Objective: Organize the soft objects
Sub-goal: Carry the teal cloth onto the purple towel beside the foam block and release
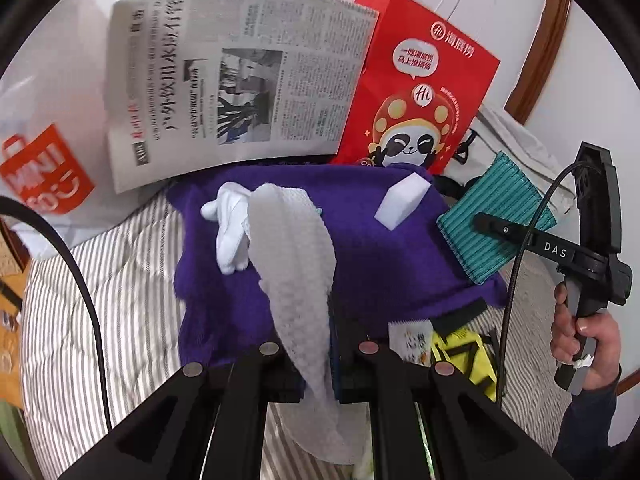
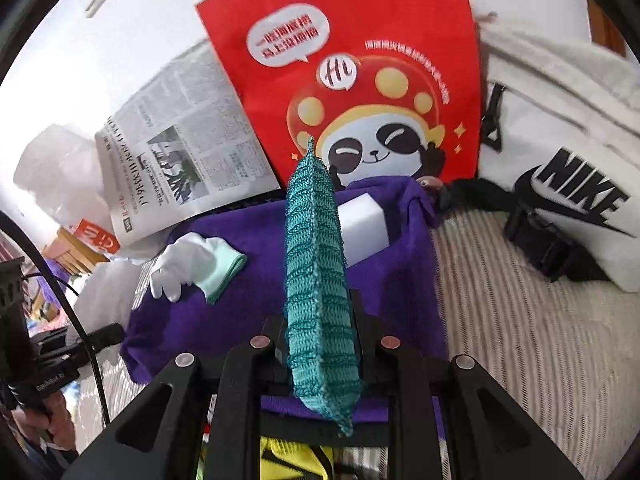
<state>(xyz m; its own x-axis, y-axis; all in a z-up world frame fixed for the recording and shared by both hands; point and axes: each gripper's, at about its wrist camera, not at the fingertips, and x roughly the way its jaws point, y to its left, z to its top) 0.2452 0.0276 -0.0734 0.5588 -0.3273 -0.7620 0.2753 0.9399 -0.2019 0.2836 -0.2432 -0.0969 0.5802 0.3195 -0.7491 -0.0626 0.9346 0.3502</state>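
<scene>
A purple knit cloth (image 1: 384,264) lies spread on the striped bed; it also shows in the right wrist view (image 2: 248,312). On it lie a white glove (image 1: 230,228), a white sponge block (image 1: 402,202) and, in the right wrist view, a mint cloth (image 2: 224,270). My left gripper (image 1: 316,354) is shut on a white textured cloth (image 1: 296,264) that hangs over the purple cloth. My right gripper (image 2: 320,346) is shut on a teal knitted cloth (image 2: 316,280), held edge-on above the purple cloth; it shows in the left wrist view (image 1: 492,224) at the right.
A newspaper (image 1: 224,84) and a red paper bag (image 1: 416,88) lean against the wall behind the purple cloth. A white Nike bag (image 2: 560,152) lies at the right. A yellow-black item (image 1: 464,348) and a small packet (image 1: 410,340) lie on the striped bedding (image 1: 132,300).
</scene>
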